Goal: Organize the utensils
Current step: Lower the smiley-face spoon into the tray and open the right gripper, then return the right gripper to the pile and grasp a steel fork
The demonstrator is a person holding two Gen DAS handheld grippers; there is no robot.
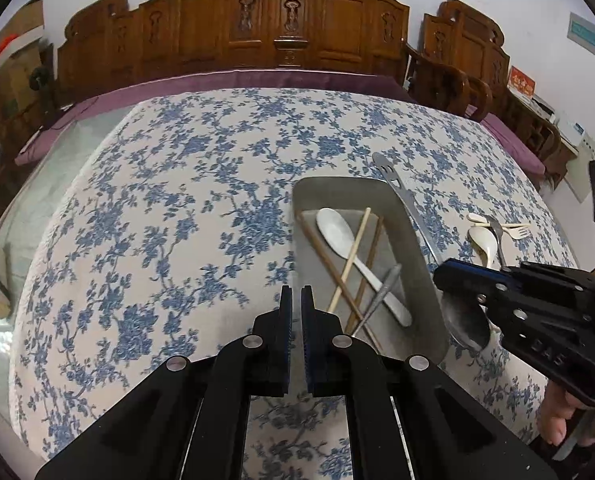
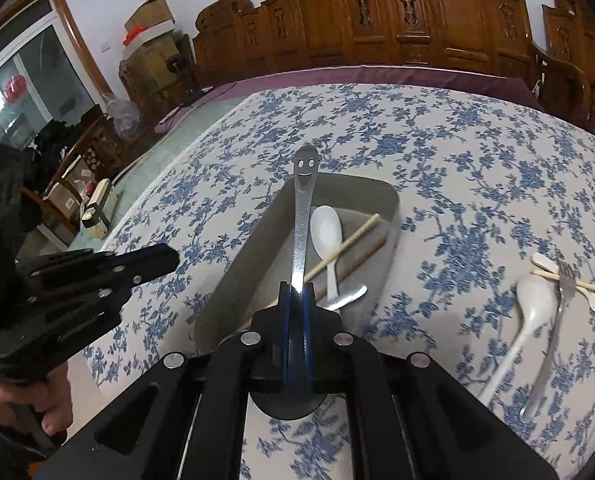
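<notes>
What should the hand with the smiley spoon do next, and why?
Probably lower the spoon into the tray and open. The right gripper is shut on it over the tray, where other utensils already lie. The left gripper is shut and empty.

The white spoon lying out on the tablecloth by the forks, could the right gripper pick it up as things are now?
Probably not yet. The right gripper is shut on the smiley-handled metal spoon over the grey tray, so its jaws are taken. The white spoon itself lies uncovered, nothing on top.
</notes>
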